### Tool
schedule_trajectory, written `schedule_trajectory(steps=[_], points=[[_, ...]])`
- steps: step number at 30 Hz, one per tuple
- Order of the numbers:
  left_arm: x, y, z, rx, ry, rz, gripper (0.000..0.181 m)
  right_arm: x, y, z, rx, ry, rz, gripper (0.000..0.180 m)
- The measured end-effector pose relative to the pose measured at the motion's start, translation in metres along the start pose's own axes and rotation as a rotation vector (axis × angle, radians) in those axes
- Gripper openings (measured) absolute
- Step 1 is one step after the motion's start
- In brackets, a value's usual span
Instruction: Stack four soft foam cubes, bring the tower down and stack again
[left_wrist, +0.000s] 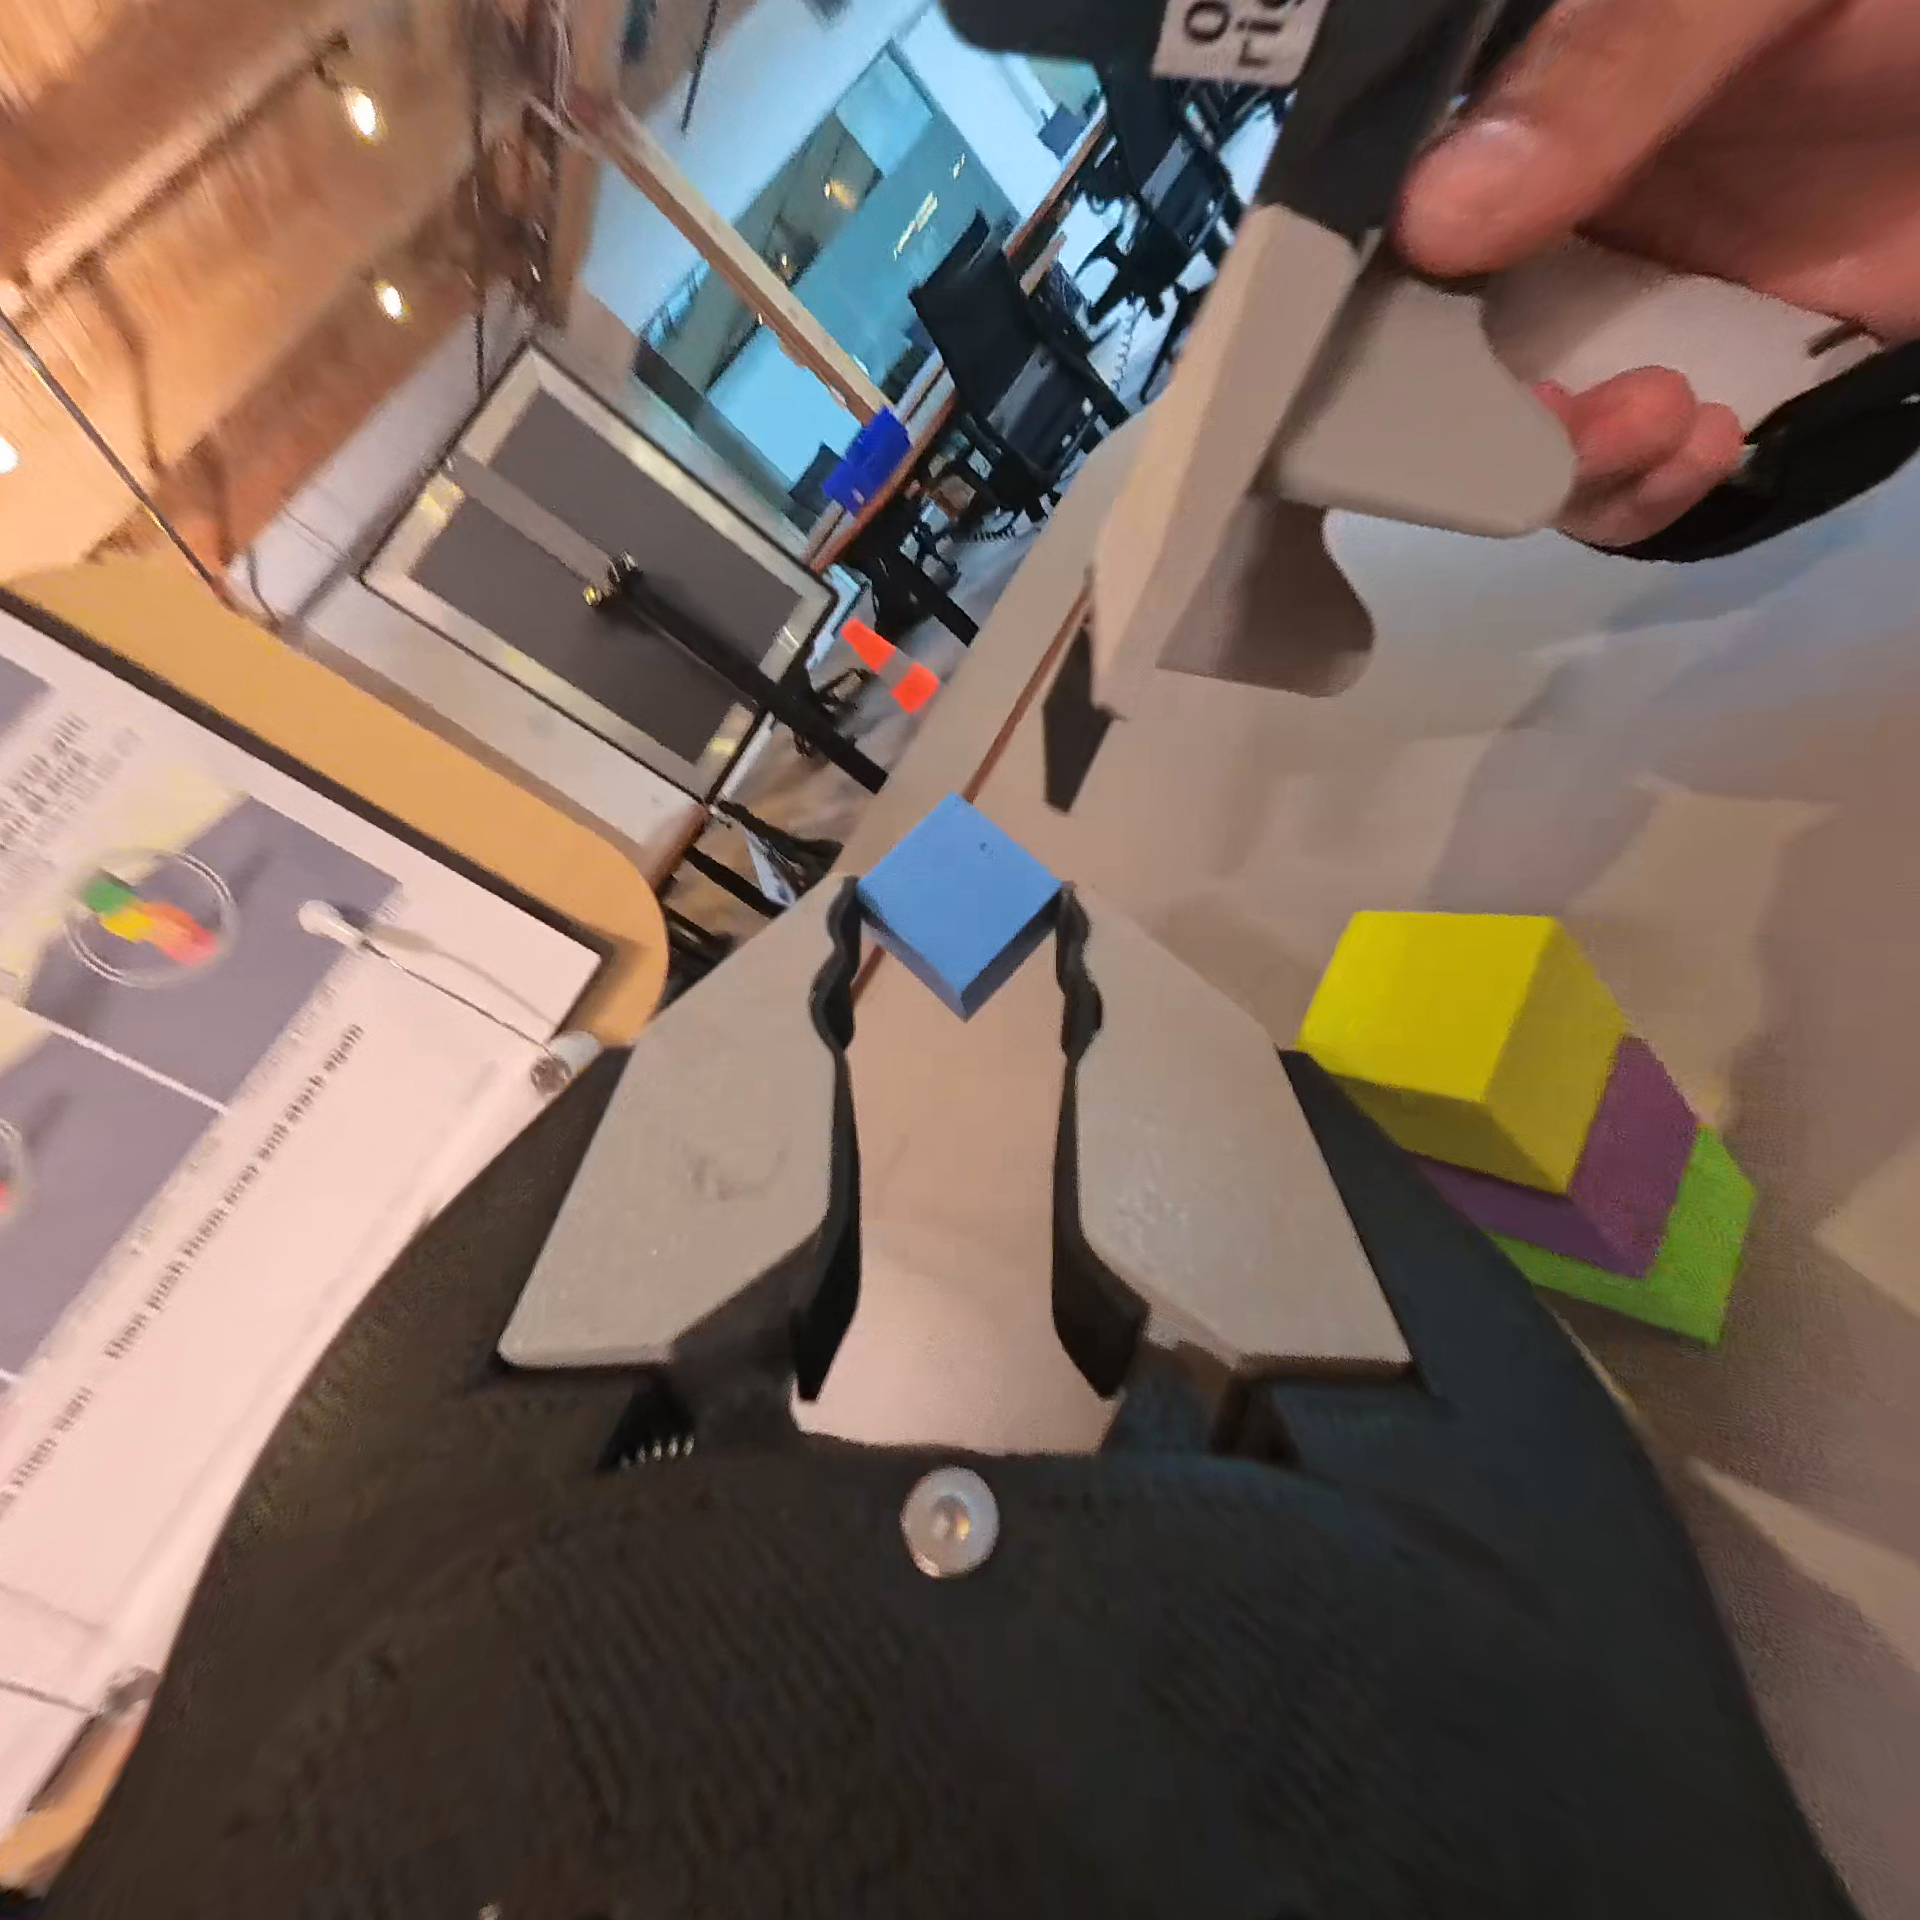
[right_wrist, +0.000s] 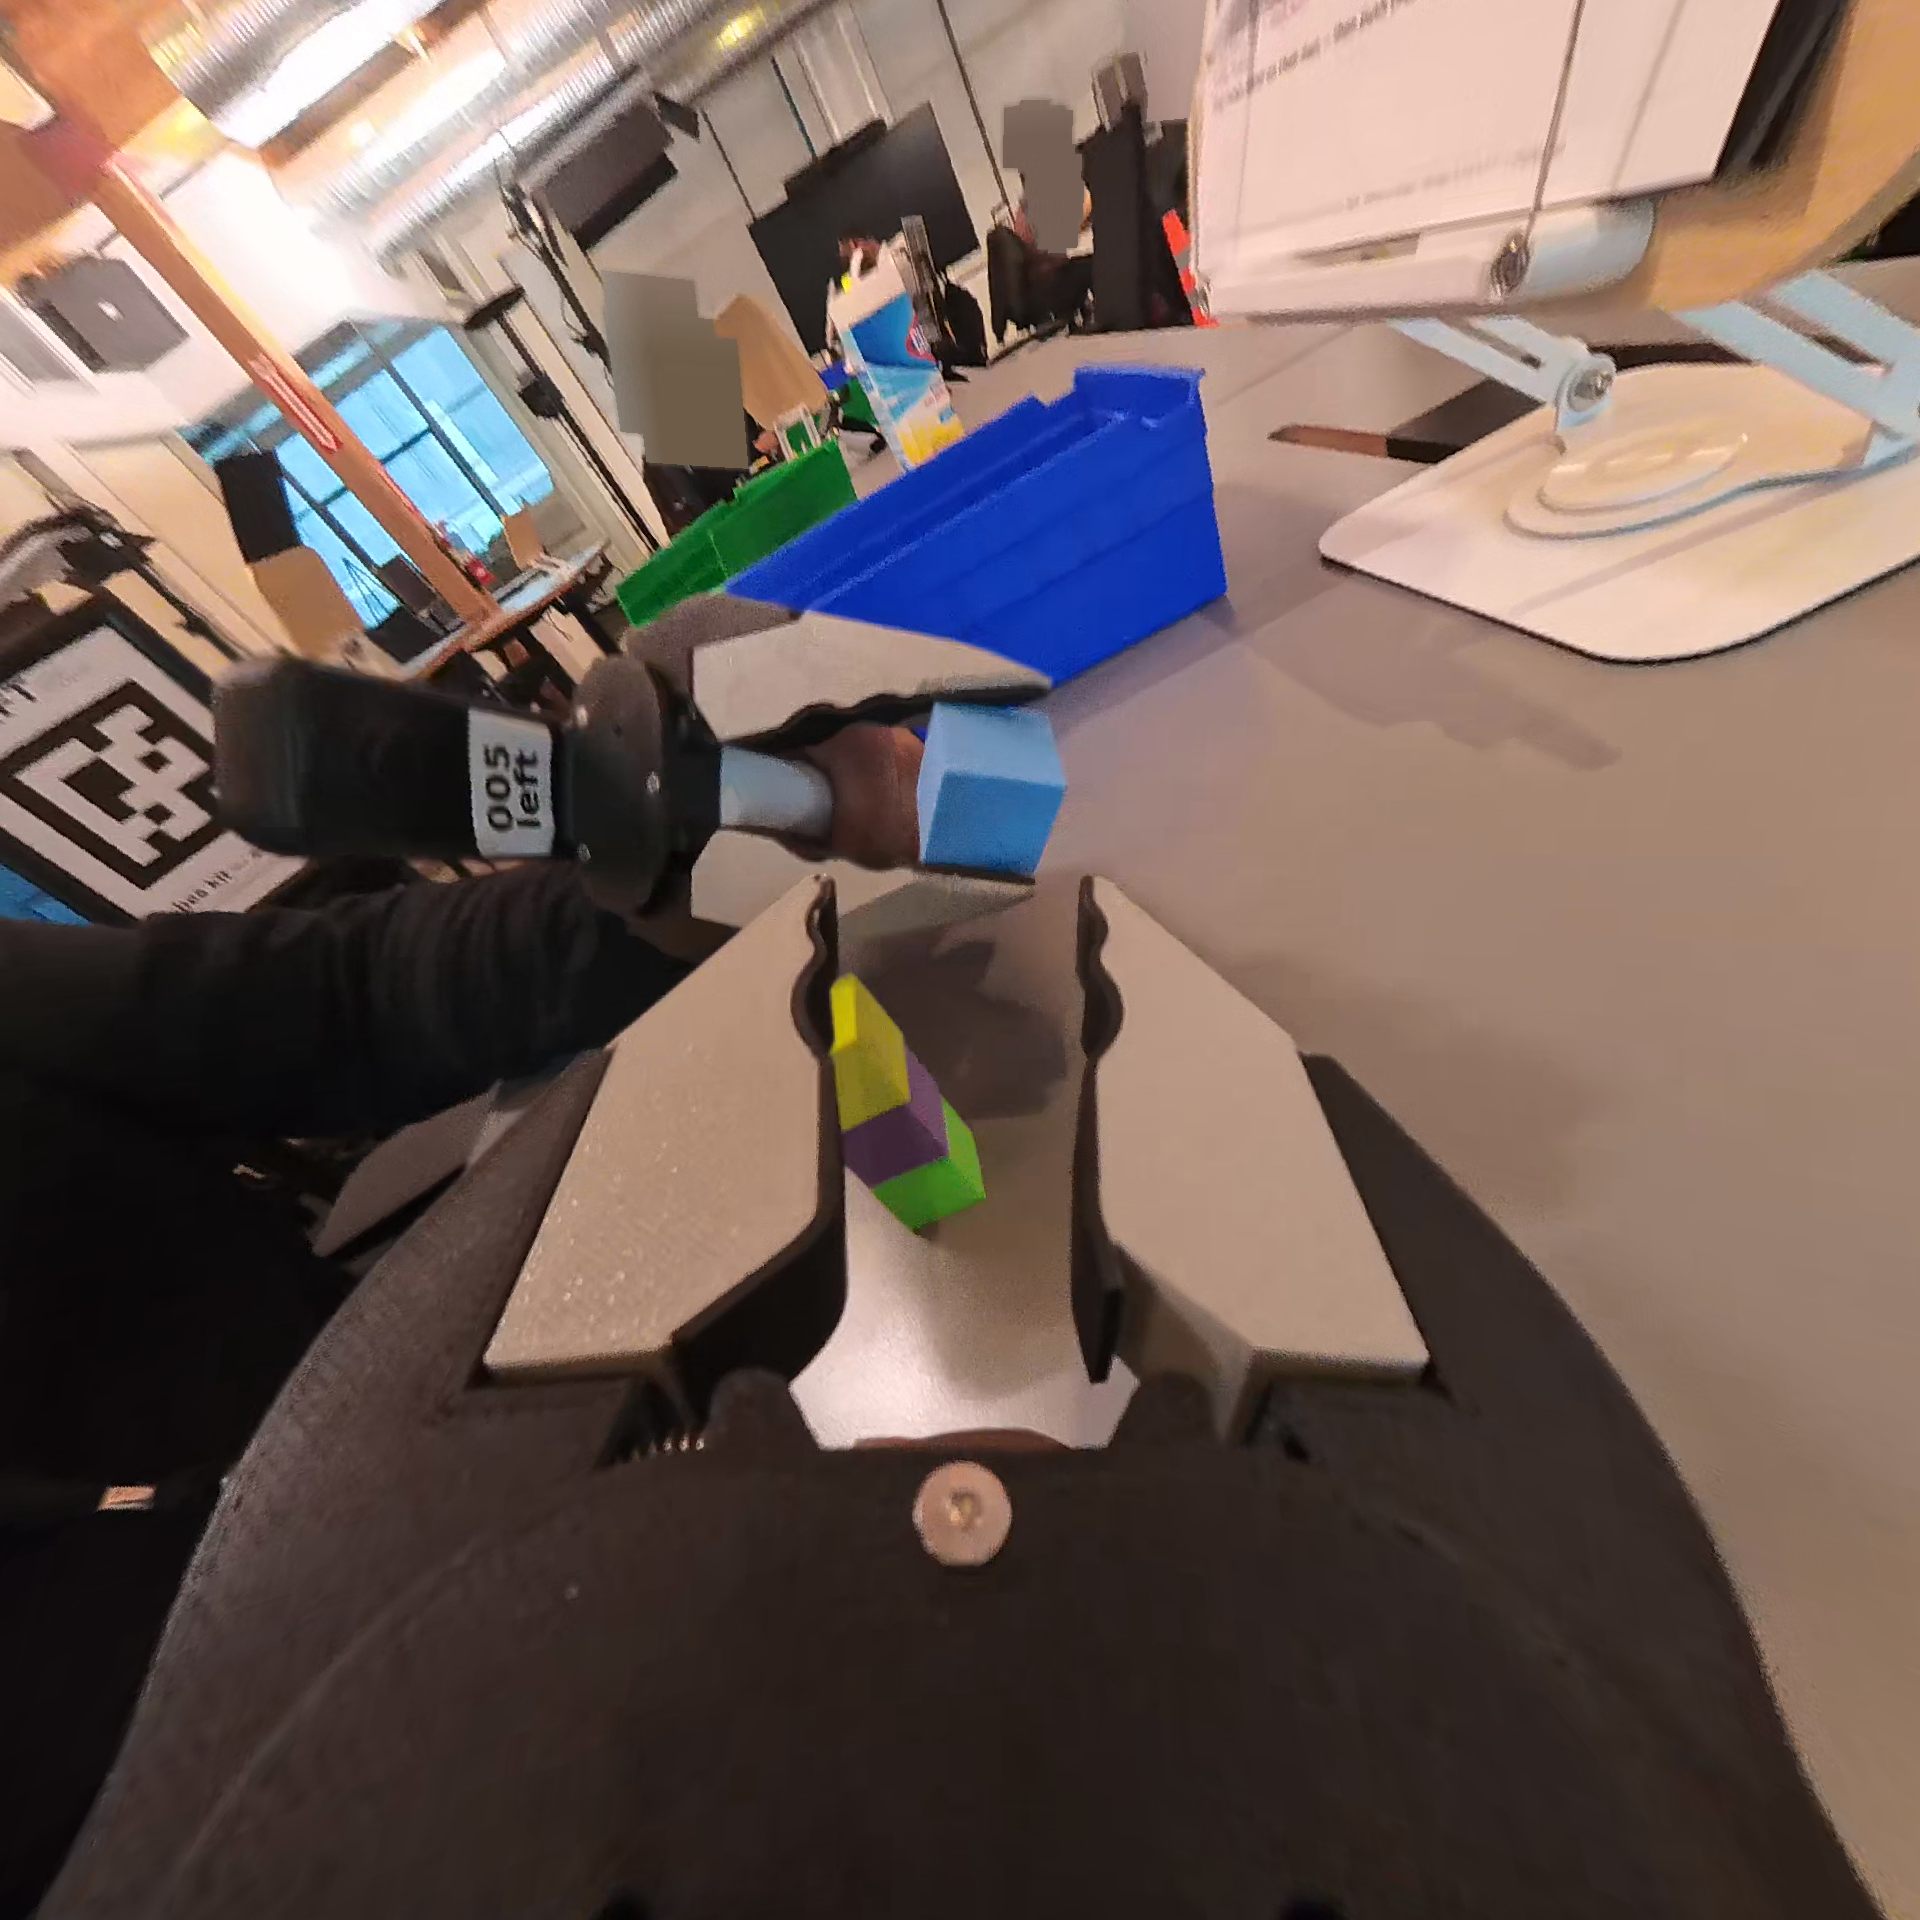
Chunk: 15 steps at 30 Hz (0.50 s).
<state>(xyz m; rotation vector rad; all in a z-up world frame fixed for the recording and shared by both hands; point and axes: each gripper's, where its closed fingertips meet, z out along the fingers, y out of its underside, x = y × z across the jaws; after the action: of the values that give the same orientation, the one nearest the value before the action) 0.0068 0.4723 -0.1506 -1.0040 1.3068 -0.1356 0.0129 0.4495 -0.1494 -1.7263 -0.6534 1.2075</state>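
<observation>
The left gripper (left_wrist: 958, 925) is pinching the blue cube (left_wrist: 961, 902) between its fingertips, corner downward in its own view, and is carrying it in the air beside and above the stack. Judged from the task, this is the fourth cube, and it is being held by two opposite faces so that its underside stays free for setting down.

The stack (left_wrist: 1538, 1132) is standing on the grey table (right_wrist: 1455, 935): yellow cube (left_wrist: 1455, 1039) on top, purple cube (left_wrist: 1621, 1164) in the middle, green cube (left_wrist: 1683, 1257) at the base. The three are sitting stepped, each offset from the one below, so the top face is offering a reduced landing area.

The right gripper (right_wrist: 956, 935) is hovering above the stack with its claw spread and holding nothing; the stack is showing between its fingers (right_wrist: 1174, 1091), probably so that it can steady the tower.

Near edges of the stack are being hidden by the left gripper's body in the left wrist view. Whether the foam is being compressed by the grip cannot be determined. Beyond the stack, a blue bin (right_wrist: 1039, 540) and a white monitor stand (right_wrist: 1621, 520) are sitting on the table; both views are blurred towards the edges.
</observation>
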Motion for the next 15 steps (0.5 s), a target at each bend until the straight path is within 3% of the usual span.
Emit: schedule_trajectory(steps=[10, 15], points=[[0.006, -0.021, -0.005, 0.032, -0.034, 0.115, 0.036, -0.012, -0.007, 0.008, 0.024, 0.001, -0.047, 0.041], [0.004, -0.027, -0.007, 0.037, -0.041, 0.104, 0.036, -0.016, -0.011, 0.009, 0.041, 0.009, -0.066, 0.025]])
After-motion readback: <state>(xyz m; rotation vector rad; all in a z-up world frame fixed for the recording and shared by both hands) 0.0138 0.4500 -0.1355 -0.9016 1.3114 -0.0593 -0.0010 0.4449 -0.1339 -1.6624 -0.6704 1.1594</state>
